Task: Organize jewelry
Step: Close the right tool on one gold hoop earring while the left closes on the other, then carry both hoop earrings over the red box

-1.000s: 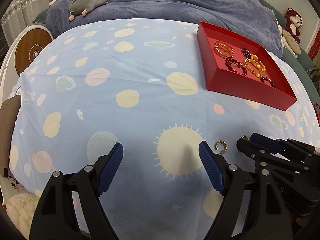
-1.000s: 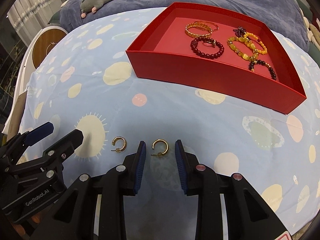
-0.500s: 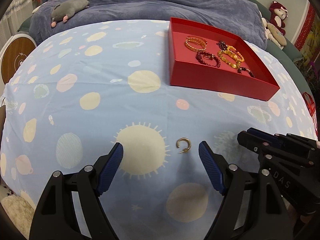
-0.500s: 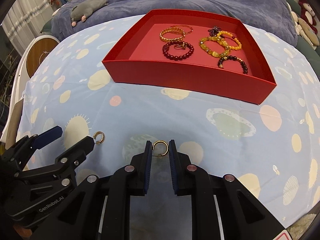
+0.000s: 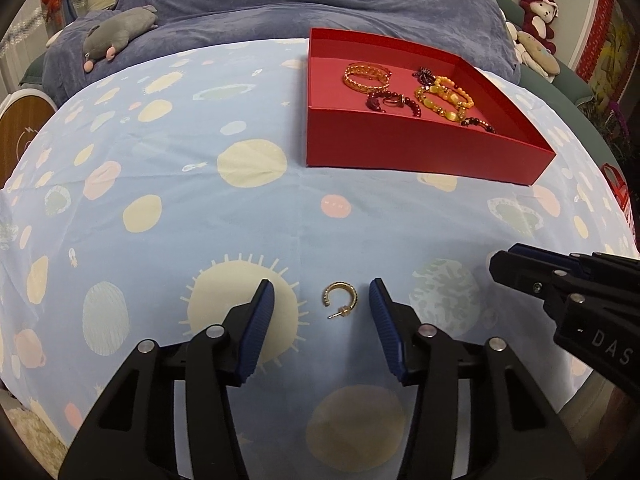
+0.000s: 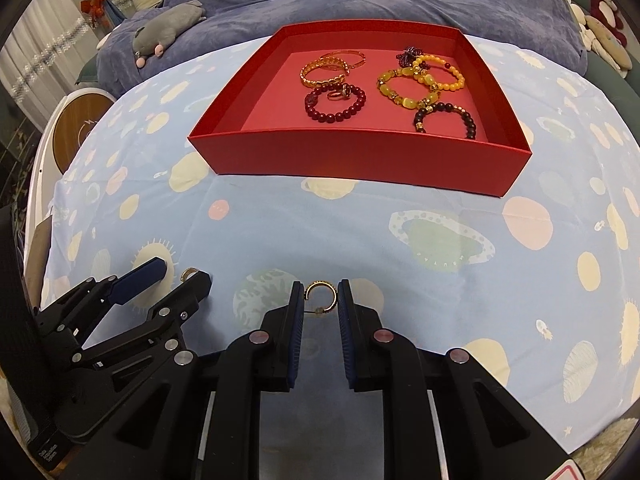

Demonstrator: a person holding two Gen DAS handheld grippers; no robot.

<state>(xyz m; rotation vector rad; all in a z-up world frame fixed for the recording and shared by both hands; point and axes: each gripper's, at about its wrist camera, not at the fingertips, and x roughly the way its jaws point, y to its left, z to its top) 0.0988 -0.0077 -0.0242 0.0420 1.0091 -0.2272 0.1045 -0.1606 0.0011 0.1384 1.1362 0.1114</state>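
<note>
A gold hoop earring (image 5: pixel 340 299) lies on the planet-print cloth between the open fingers of my left gripper (image 5: pixel 322 298). My right gripper (image 6: pixel 320 294) is shut on a second gold hoop earring (image 6: pixel 320 296) and holds it upright just above the cloth. The right gripper also shows in the left wrist view (image 5: pixel 520 268), to the right. The left gripper shows in the right wrist view (image 6: pixel 176 276) with the first earring (image 6: pixel 189 274) between its fingers. A red tray (image 6: pixel 360 156) farther back holds several bead bracelets and bangles.
A grey plush toy (image 5: pixel 120 34) lies on the blue blanket behind the table. More plush toys (image 5: pixel 536 20) sit at the far right. A round white and wood object (image 6: pixel 76 128) stands past the table's left edge.
My left gripper moved right until the loose earring sits between its fingers, and narrowed its opening. My right gripper closed on the other earring and lifted it slightly.
</note>
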